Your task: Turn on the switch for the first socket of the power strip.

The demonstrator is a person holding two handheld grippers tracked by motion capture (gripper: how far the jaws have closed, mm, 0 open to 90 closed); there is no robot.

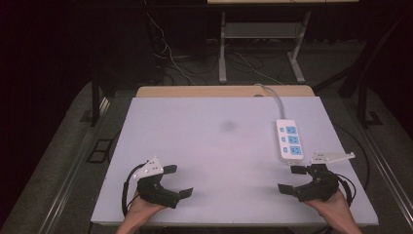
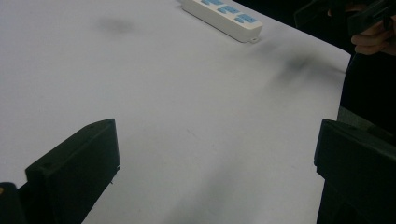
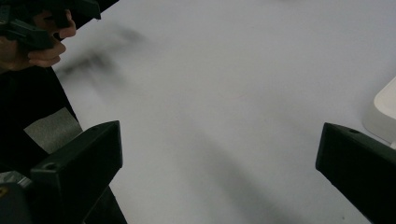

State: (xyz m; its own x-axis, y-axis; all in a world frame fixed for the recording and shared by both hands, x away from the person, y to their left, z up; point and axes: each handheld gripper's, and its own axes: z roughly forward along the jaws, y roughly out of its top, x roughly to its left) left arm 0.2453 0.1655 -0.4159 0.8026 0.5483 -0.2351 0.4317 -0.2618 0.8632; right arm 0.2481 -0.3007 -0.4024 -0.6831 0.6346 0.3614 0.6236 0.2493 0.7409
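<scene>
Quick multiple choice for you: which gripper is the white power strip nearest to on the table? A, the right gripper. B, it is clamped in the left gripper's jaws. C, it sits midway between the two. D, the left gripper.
A: in the high view the power strip lies flat on the table's right side, just beyond the right gripper, far from the left gripper; both stand open.

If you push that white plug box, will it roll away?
Probably not: the power strip is flat and boxy, so it would likely slide on the smooth table. It looks like stiff plastic. Its cord would probably tug back.
</scene>
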